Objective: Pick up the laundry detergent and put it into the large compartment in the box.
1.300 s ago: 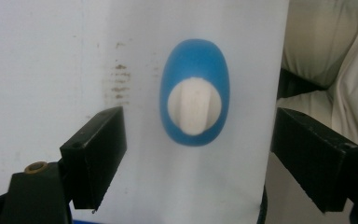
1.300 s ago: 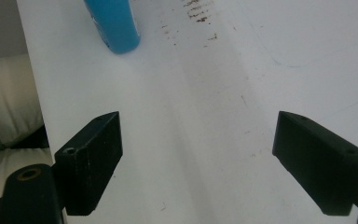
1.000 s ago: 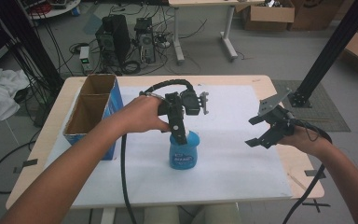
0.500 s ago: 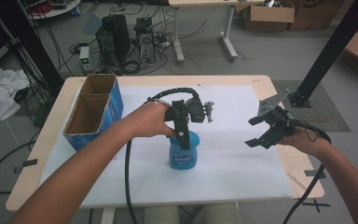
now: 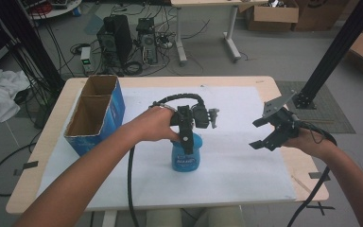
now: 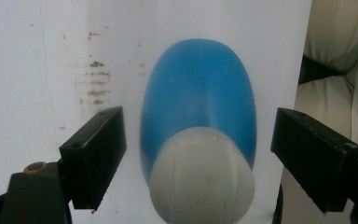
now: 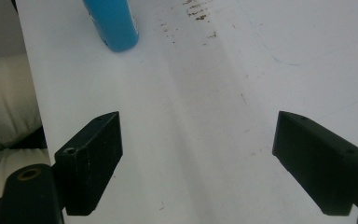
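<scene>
From the high view, a blue bottle (image 5: 187, 156) is seen standing upright on the white sheet (image 5: 236, 123) near the middle of the table (image 5: 274, 85). The left gripper (image 5: 187, 144) is held directly above it, pointing down over its top. The right gripper (image 5: 263, 134) is held well apart, over the sheet's right edge, jaws spread wide with nothing between them. A blue cardboard box (image 5: 96, 113) with two open compartments is seen at the left.

In the left gripper view, the bottle (image 6: 198, 116) is looked down on, its white cap (image 6: 202, 177) closest to the camera. The jaws are spread wide on either side, and clear gaps are left between them and the bottle; nothing is gripped.

In the right gripper view, bare, stained sheet (image 7: 205, 116) is framed by wide-open jaws, and the bottle's base (image 7: 112, 23) is caught at the top left.
</scene>
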`<action>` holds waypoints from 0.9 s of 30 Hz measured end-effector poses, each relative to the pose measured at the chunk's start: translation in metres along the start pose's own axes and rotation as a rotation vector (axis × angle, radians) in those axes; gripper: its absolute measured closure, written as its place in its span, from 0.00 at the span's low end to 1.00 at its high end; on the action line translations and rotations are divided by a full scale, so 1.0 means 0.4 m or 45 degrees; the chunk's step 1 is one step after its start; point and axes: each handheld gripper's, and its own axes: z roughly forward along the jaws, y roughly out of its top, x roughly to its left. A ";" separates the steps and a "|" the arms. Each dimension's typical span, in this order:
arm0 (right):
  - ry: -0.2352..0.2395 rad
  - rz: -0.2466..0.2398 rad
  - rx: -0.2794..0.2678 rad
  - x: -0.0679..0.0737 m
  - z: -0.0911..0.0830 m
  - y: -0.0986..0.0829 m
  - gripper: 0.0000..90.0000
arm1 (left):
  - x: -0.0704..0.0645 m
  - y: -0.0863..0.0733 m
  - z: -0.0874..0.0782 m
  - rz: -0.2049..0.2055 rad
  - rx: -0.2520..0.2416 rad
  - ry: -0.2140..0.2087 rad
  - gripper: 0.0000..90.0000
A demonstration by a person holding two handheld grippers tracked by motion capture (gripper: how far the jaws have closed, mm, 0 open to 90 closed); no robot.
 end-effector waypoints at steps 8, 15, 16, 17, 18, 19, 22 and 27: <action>-0.002 0.006 0.001 -0.001 -0.002 -0.007 0.18 | 0.002 -0.006 0.014 0.003 -0.011 -0.005 0.21; -0.002 0.004 -0.002 -0.001 -0.004 -0.007 0.18 | 0.003 -0.003 0.019 0.029 -0.014 -0.020 0.24; -0.003 0.003 -0.002 -0.002 -0.005 -0.008 0.18 | 0.003 -0.003 0.019 0.031 -0.016 -0.021 0.25; -0.003 0.003 -0.002 -0.002 -0.005 -0.008 0.18 | 0.003 -0.003 0.019 0.031 -0.016 -0.021 0.26; -0.003 0.011 0.001 -0.001 -0.005 -0.008 0.18 | 0.004 -0.003 0.019 0.029 -0.016 -0.022 0.26; -0.003 0.007 0.000 -0.002 -0.005 -0.008 0.18 | 0.004 -0.003 0.019 0.031 -0.017 -0.022 0.26; -0.002 0.010 0.000 -0.001 -0.005 -0.009 0.18 | 0.005 -0.004 0.019 0.030 -0.018 -0.022 0.27; -0.002 0.009 -0.002 -0.003 -0.005 -0.010 0.18 | 0.007 -0.007 0.019 0.028 -0.019 -0.019 0.30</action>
